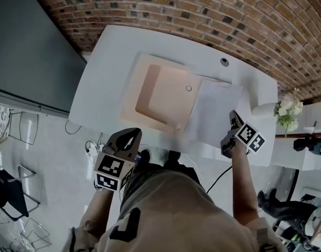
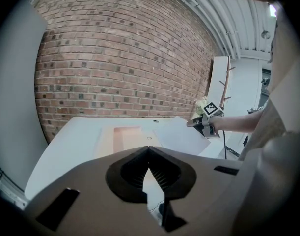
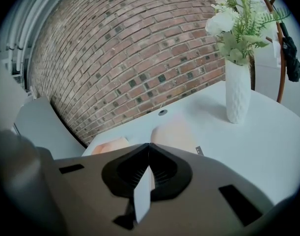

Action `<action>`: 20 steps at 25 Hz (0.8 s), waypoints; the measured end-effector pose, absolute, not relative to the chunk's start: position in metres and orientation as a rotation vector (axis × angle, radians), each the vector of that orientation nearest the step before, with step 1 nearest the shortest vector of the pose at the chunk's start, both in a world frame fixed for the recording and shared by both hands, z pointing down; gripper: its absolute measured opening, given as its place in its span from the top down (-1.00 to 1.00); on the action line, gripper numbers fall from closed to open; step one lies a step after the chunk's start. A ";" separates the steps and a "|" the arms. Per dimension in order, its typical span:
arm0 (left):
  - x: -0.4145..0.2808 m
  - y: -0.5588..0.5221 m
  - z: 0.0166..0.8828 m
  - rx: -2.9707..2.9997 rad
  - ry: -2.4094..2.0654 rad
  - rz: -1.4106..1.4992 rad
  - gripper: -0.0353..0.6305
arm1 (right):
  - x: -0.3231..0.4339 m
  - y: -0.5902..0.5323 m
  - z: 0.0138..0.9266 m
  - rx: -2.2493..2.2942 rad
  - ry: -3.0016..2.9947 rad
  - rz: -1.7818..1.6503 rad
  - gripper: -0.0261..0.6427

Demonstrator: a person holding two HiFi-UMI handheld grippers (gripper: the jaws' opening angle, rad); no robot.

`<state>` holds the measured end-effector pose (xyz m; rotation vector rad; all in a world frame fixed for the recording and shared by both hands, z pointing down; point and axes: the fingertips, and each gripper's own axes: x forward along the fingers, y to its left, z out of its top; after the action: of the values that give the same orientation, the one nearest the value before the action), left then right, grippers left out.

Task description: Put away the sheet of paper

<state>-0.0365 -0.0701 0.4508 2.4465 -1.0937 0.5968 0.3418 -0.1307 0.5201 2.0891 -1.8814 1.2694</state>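
A white sheet of paper [image 1: 215, 109] lies over the right part of a white table [image 1: 105, 72], its left edge reaching over a shallow beige tray [image 1: 165, 91]. My right gripper [image 1: 233, 115] is at the sheet's near right corner, shut on it. In the right gripper view the paper's edge [image 3: 142, 193] stands between the closed jaws of that gripper [image 3: 149, 149]. My left gripper [image 1: 135, 134] hangs off the table's near edge, left of the tray, shut and empty. From the left gripper [image 2: 149, 151] the sheet [image 2: 181, 134] and the right gripper [image 2: 199, 123] show ahead.
A white vase with flowers [image 1: 283, 112] stands at the table's right end, close to the right gripper [image 3: 237, 90]. A round cable hole [image 1: 224, 62] sits at the back. A brick wall [image 1: 202, 9] runs behind and a dark panel [image 1: 23, 46] at left.
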 end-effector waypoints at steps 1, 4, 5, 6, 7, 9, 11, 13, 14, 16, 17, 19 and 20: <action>-0.037 -0.070 0.451 2.445 -1.094 0.597 0.85 | 0.341 -0.131 0.522 2.088 -1.878 1.270 0.85; -0.036 -0.070 0.451 2.446 -1.090 0.598 0.85 | 0.341 -0.132 0.524 2.088 -1.871 1.269 0.85; -0.036 -0.070 0.451 2.446 -1.089 0.599 0.85 | 0.340 -0.132 0.525 2.088 -1.871 1.271 0.85; -0.036 -0.070 0.451 2.447 -1.089 0.600 0.85 | 0.339 -0.132 0.525 2.086 -1.871 1.274 0.85; -0.036 -0.070 0.451 2.448 -1.088 0.600 0.85 | 0.338 -0.132 0.525 2.084 -1.872 1.275 0.85; -0.035 -0.070 0.452 2.449 -1.085 0.599 0.85 | 0.336 -0.133 0.525 2.078 -1.875 1.273 0.85; -0.035 -0.070 0.452 2.449 -1.085 0.598 0.85 | 0.335 -0.133 0.526 2.069 -1.879 1.270 0.85; -0.035 -0.071 0.453 2.448 -1.086 0.598 0.85 | 0.333 -0.134 0.527 2.065 -1.881 1.270 0.85; -0.036 -0.071 0.453 2.449 -1.086 0.599 0.85 | 0.333 -0.134 0.527 2.064 -1.881 1.272 0.85; -0.038 -0.071 0.452 2.449 -1.089 0.601 0.85 | 0.331 -0.134 0.527 2.061 -1.883 1.273 0.85; -0.038 -0.071 0.452 2.449 -1.091 0.602 0.85 | 0.330 -0.134 0.527 2.059 -1.885 1.273 0.85; -0.039 -0.070 0.451 2.448 -1.092 0.600 0.85 | 0.329 -0.135 0.526 2.056 -1.888 1.272 0.85; -0.039 -0.070 0.451 2.448 -1.091 0.599 0.85 | 0.328 -0.135 0.525 2.056 -1.889 1.271 0.85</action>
<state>-0.0390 -0.0703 0.4514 2.4475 -1.0911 0.5991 0.3280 -0.1352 0.5251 2.0555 -1.8894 1.2712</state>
